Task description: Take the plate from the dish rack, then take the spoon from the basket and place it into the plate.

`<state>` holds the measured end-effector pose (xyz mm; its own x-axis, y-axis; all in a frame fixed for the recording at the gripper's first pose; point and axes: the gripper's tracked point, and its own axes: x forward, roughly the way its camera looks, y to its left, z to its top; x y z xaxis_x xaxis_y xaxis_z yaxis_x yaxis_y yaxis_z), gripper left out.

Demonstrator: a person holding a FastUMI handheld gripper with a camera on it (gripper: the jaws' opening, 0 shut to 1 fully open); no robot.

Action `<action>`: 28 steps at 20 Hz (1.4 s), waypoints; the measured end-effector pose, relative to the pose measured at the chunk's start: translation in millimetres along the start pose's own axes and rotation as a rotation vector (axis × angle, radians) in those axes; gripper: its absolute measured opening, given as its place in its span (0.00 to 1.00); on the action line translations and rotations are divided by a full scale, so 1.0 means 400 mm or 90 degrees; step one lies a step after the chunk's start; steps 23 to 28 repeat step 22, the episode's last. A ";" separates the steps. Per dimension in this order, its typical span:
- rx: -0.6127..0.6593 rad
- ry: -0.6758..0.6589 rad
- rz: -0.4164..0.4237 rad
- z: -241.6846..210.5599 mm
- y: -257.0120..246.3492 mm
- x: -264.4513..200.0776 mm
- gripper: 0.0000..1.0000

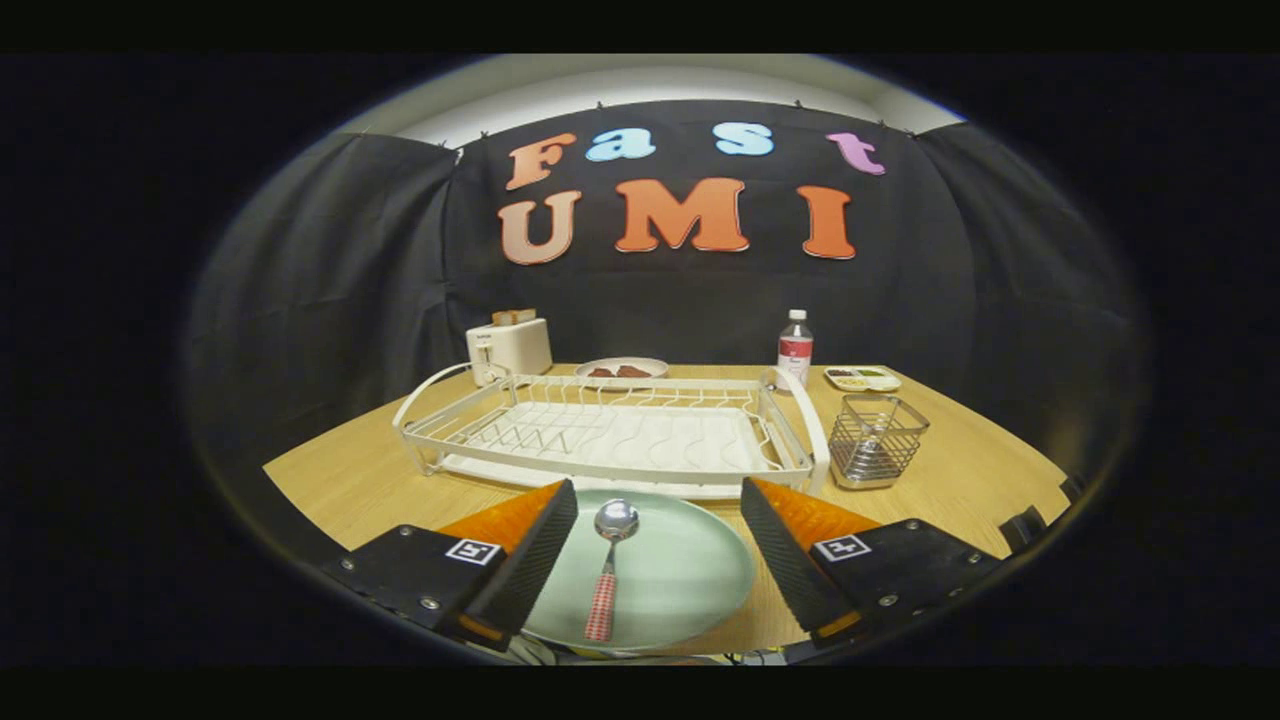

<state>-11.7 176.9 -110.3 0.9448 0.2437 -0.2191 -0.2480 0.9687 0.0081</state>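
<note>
The gripper (660,520) has its two fingers spread wide apart, and nothing is held between them. In the gap between the fingers, in the lower middle of the frame, lies the plate (690,580), pale green and round, flat on the wooden table (350,480). The spoon (608,570) rests in the plate, on its left part, near the left finger but not touching it. Its shiny bowl points away from the gripper and its handle with a red checked pattern points back toward the bottom of the frame.

Just beyond the fingers and the plate, in the middle of the frame, stands the white dish rack (610,430) on its tray; I see no dishes in it. To the right of the rack, near its end handle, stands the wire basket (877,438), and it looks empty.

Further back, at the far edge of the table, there is a white toaster (510,347) with bread slices in it at the left, a small plate with dark food (622,370) behind the rack, a plastic bottle (795,347) to the right of it, and a small tray with food (862,378) at the right of the bottle. Behind all hangs the black cloth wall (330,280).
</note>
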 end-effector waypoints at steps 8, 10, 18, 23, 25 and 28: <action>0.016 -0.049 -0.056 0.109 -0.181 -0.042 0.98; 0.024 -0.059 -0.066 0.132 -0.219 -0.058 0.98; 0.032 -0.101 -0.108 0.187 -0.330 -0.116 0.98; 0.029 -0.108 -0.119 0.187 -0.347 -0.129 0.98; 0.029 -0.108 -0.119 0.187 -0.347 -0.129 0.98; 0.029 -0.108 -0.119 0.187 -0.347 -0.129 0.98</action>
